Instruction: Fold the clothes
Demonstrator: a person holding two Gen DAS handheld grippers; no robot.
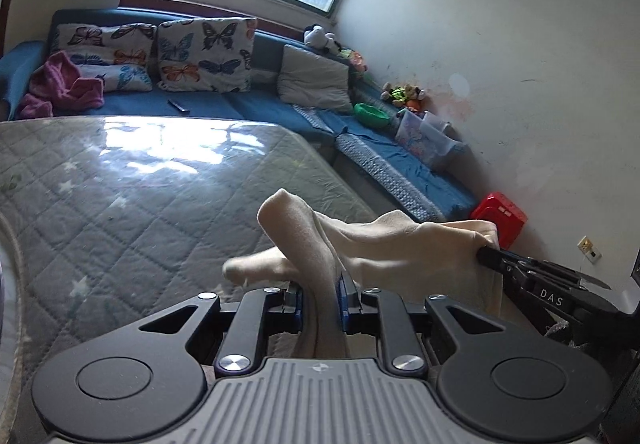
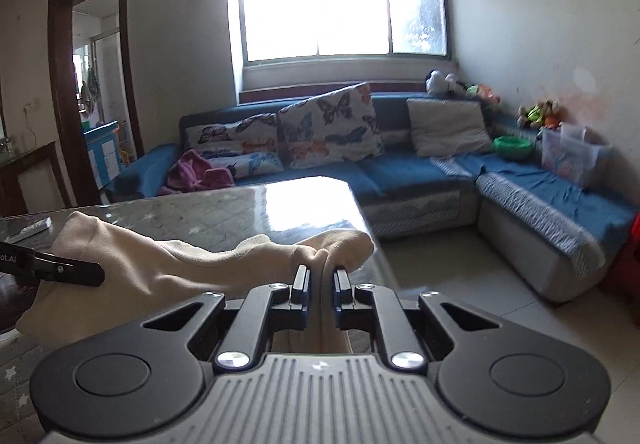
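We hold a cream garment (image 1: pixel 372 244) lifted above the quilted surface (image 1: pixel 132 204), left tool (image 1: pixel 319 294) clamped on one bunched edge, right tool (image 2: pixel 322 276) clamped on another; next, likely, spread it flat before folding.

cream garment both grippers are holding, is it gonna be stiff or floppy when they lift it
Probably floppy: the cream garment sags and bunches between the left gripper and right gripper. Likely light, since thin pinches hold it up. It looks soft, not slippery.
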